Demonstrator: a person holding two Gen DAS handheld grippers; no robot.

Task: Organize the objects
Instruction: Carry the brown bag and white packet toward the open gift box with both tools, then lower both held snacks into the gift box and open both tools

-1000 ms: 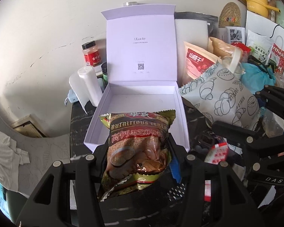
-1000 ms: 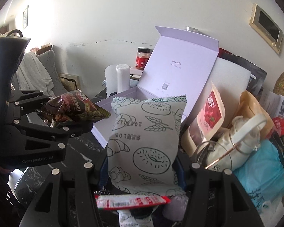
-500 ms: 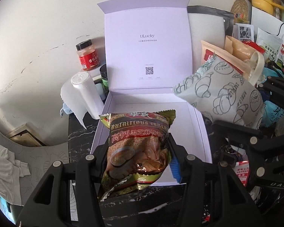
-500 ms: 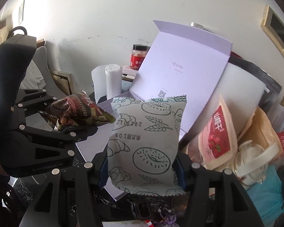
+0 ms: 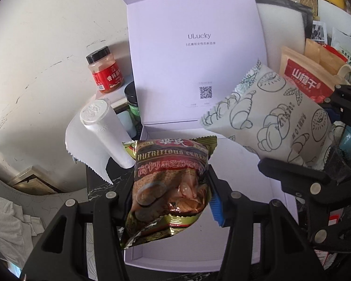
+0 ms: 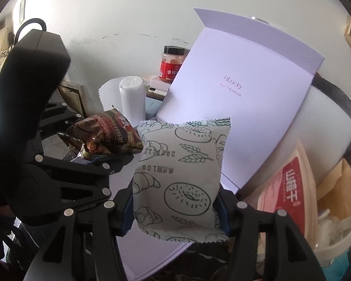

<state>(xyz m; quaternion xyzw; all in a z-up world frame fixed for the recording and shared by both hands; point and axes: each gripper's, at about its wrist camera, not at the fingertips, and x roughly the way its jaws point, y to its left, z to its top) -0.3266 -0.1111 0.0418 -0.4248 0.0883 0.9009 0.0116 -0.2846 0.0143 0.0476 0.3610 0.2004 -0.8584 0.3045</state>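
My left gripper [image 5: 169, 201] is shut on a brown and gold cereal snack packet [image 5: 170, 185], held above the tray of an open white gift box [image 5: 243, 164]. The box lid [image 5: 194, 53] stands upright behind. My right gripper [image 6: 175, 207] is shut on a pale bread packet printed with croissants and bagels [image 6: 180, 175], over the right side of the same box [image 6: 152, 253]. In the left wrist view the bread packet [image 5: 269, 119] hangs at the right. In the right wrist view the cereal packet [image 6: 105, 134] and the left gripper [image 6: 105, 158] sit at the left.
A paper towel roll [image 5: 103, 131], a red-labelled spice jar [image 5: 105, 72] and a dark green jar [image 5: 132, 103] stand left of the box. To its right are a red-labelled pouch [image 5: 301, 79], other bags and white foam [image 5: 280, 25]. A wall is close behind.
Both grippers have moved toward the box with their packets. The box looms larger, and both packets now hang over its tray.
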